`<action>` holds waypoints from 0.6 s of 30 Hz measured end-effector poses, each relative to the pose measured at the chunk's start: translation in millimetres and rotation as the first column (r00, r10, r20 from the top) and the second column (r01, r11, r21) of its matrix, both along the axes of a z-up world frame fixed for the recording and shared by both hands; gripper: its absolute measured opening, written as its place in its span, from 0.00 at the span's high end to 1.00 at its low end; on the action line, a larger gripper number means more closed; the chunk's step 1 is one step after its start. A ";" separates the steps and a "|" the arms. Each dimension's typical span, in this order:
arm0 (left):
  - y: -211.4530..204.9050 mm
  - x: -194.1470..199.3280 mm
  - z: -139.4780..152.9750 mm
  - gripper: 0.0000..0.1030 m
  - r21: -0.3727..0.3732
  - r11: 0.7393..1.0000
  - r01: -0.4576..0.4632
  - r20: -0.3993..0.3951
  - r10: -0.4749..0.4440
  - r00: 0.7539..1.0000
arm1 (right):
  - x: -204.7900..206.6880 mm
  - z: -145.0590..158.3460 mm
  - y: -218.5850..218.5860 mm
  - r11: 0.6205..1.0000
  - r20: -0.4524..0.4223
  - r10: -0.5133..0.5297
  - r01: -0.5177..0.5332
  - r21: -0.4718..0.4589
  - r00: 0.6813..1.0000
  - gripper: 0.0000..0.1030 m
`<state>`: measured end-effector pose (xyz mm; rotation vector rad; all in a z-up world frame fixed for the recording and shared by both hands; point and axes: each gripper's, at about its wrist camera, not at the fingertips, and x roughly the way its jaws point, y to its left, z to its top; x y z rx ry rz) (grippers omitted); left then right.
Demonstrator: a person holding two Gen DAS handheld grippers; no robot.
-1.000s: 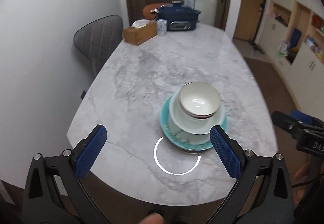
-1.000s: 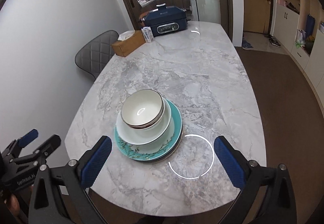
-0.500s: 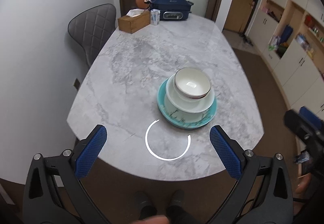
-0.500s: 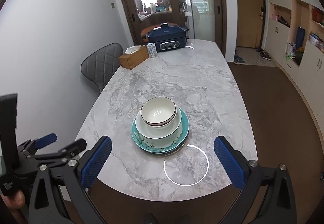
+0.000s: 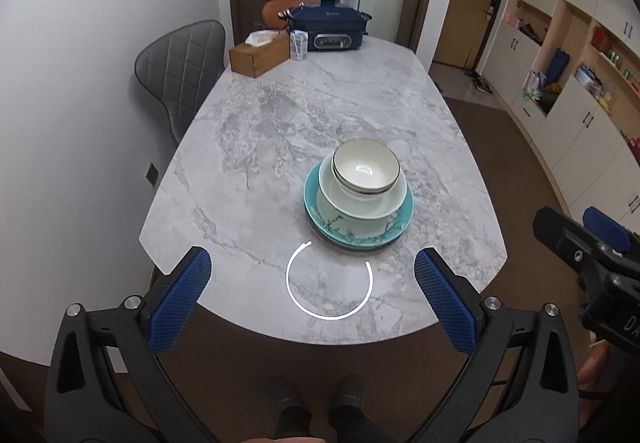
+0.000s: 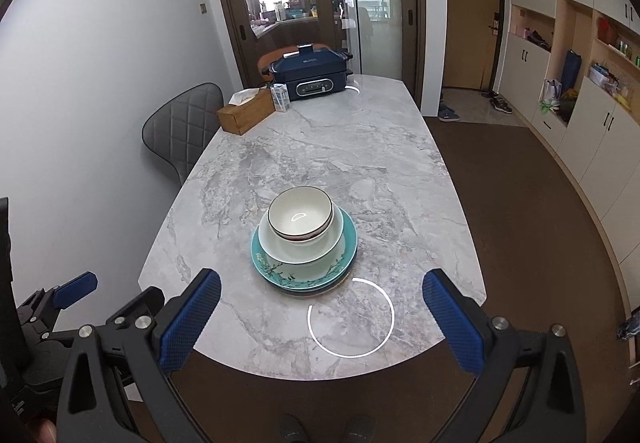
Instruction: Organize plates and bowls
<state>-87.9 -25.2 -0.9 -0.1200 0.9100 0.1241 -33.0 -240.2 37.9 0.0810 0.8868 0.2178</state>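
**Stack at centre, both grippers off the table**

A small bowl (image 5: pixel 366 170) sits in a larger bowl (image 5: pixel 362 203) on teal plates (image 5: pixel 320 219), stacked on the marble table (image 5: pixel 280 131) at mid-frame in both views. The left gripper (image 5: pixel 312 295) and right gripper (image 6: pixel 322 317) fill the lower frame, fingers spread wide, holding nothing, short of the table edge. A cooker (image 6: pixel 310 77) and tissue box (image 6: pixel 246 111) stand at upper centre.

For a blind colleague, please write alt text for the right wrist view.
A small white bowl sits nested in a larger white bowl on stacked teal floral plates near the front of a grey marble table. The open right gripper frames them, holding nothing.
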 end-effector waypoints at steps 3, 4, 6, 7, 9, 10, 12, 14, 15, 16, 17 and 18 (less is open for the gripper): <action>-2.9 1.8 7.1 0.00 0.011 1.000 0.003 0.007 -0.003 1.000 | -0.8 3.1 -0.8 1.000 0.009 0.003 -0.003 -0.004 1.000 0.00; -3.3 2.0 8.2 0.00 -0.004 1.000 0.010 0.009 -0.010 1.000 | -0.6 3.8 -0.7 1.000 0.010 0.006 -0.006 -0.008 1.000 0.00; -3.6 2.4 11.7 0.00 -0.029 1.000 0.008 0.017 -0.008 1.000 | -0.8 4.7 -1.0 1.000 0.014 0.011 -0.011 -0.012 1.000 0.00; -3.4 2.4 13.3 0.00 -0.034 0.999 0.002 0.023 -0.001 1.000 | -0.7 4.8 -0.9 1.000 0.013 0.015 -0.014 -0.013 1.000 0.00; -4.5 2.9 15.6 0.00 -0.017 1.000 -0.016 0.025 0.016 1.000 | -1.2 4.6 -0.2 1.000 0.007 0.016 -0.016 -0.013 1.000 0.00; -4.6 3.6 17.1 0.00 -0.011 1.000 -0.018 0.027 0.018 0.999 | -1.1 4.4 -0.5 1.000 0.002 0.015 -0.015 -0.013 1.000 0.00; -4.6 4.4 17.6 0.00 -0.010 1.000 -0.019 0.025 0.019 1.000 | 0.2 3.5 -1.0 1.000 -0.004 0.013 -0.013 -0.010 1.000 0.00; -4.5 4.8 17.3 0.00 -0.011 1.000 -0.020 0.019 0.020 1.000 | 0.4 4.8 -2.0 1.000 0.001 0.011 -0.011 -0.014 1.000 0.00; -4.7 4.9 17.6 0.00 -0.009 1.000 -0.020 0.020 0.021 1.000 | 1.1 4.6 -2.4 1.000 0.000 0.011 -0.011 -0.019 1.000 0.00; -4.4 5.0 17.6 0.00 -0.012 1.000 -0.018 0.021 0.018 1.000 | 1.4 5.2 -3.0 1.000 0.001 0.008 -0.008 -0.018 1.000 0.00; -4.1 4.8 18.0 0.00 -0.013 1.000 -0.018 0.024 0.018 1.000 | 2.0 5.5 -3.8 1.000 0.003 0.006 -0.006 -0.016 1.000 0.00; -3.5 4.5 18.3 0.00 -0.012 1.000 -0.020 0.027 0.020 0.999 | 2.6 6.2 -4.5 1.000 0.003 0.005 -0.005 -0.016 1.000 0.00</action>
